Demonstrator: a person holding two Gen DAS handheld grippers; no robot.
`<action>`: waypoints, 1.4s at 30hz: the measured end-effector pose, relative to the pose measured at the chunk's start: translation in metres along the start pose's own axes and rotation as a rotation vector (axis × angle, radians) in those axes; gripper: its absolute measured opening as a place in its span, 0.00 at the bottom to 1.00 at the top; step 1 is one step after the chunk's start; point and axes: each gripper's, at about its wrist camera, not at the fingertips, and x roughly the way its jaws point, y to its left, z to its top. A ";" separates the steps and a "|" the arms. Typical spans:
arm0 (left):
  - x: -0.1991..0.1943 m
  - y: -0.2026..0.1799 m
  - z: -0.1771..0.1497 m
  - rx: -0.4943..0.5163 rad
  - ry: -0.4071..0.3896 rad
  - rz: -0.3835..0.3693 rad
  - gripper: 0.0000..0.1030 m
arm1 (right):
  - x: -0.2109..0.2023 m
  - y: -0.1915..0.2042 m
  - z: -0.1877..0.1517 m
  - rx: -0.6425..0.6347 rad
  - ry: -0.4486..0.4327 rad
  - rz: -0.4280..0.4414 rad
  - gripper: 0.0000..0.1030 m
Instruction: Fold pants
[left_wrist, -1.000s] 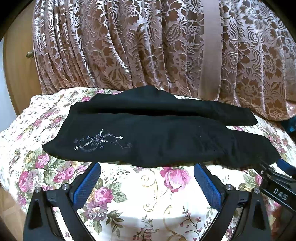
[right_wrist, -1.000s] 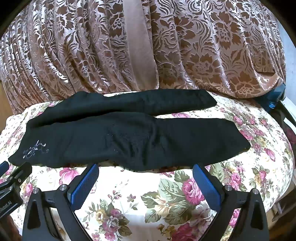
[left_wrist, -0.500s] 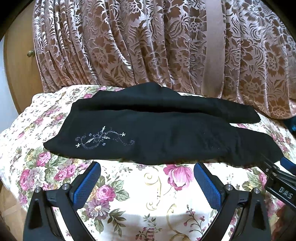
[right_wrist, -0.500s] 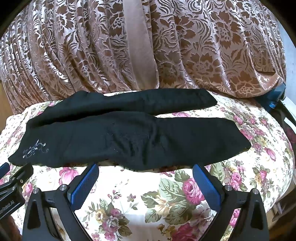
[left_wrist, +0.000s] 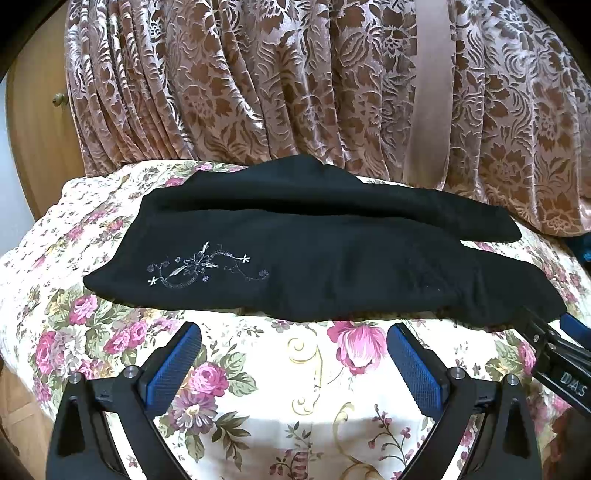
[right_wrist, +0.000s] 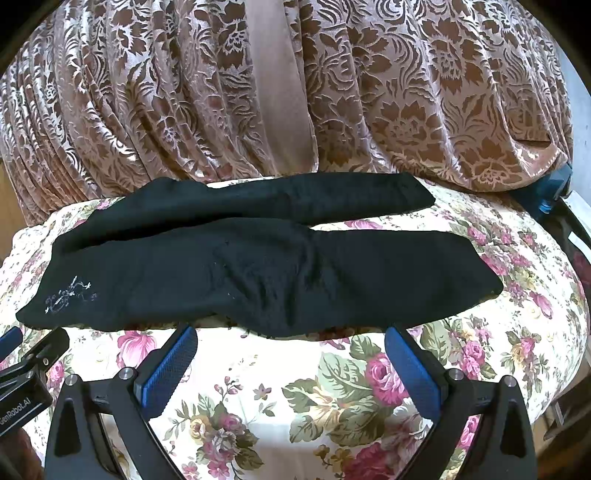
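Note:
Black pants (left_wrist: 314, 266) lie spread across a floral-covered surface, both legs running sideways, with a pale embroidered motif (left_wrist: 201, 267) near the left end. In the right wrist view the same pants (right_wrist: 266, 266) stretch left to right, the near leg bunched at its middle. My left gripper (left_wrist: 293, 332) is open just short of the pants' near edge, nothing between its blue pads. My right gripper (right_wrist: 290, 334) is open too, its fingertips at the near hem. The right gripper's body (left_wrist: 557, 365) shows at the left view's right edge.
A floral cloth (left_wrist: 258, 387) covers the rounded surface, which drops away at the front and sides. A patterned brown-and-pink curtain (left_wrist: 295, 81) hangs close behind the pants. A wooden cabinet (left_wrist: 33, 122) stands at the far left, a dark blue object (right_wrist: 550, 192) at the far right.
The left wrist view has shifted slightly, so the pants sit a little higher and farther from the left fingertips. The right gripper has barely moved. Both stay open.

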 end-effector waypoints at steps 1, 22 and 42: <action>0.000 0.000 0.000 0.001 0.001 -0.001 0.98 | 0.000 0.000 0.000 -0.002 0.002 0.000 1.00; 0.024 0.015 -0.005 -0.051 0.080 -0.010 0.98 | 0.011 -0.015 0.006 -0.022 -0.062 0.055 1.00; 0.074 0.138 -0.021 -0.594 0.079 -0.278 0.93 | 0.089 -0.188 -0.035 0.687 0.140 0.305 0.68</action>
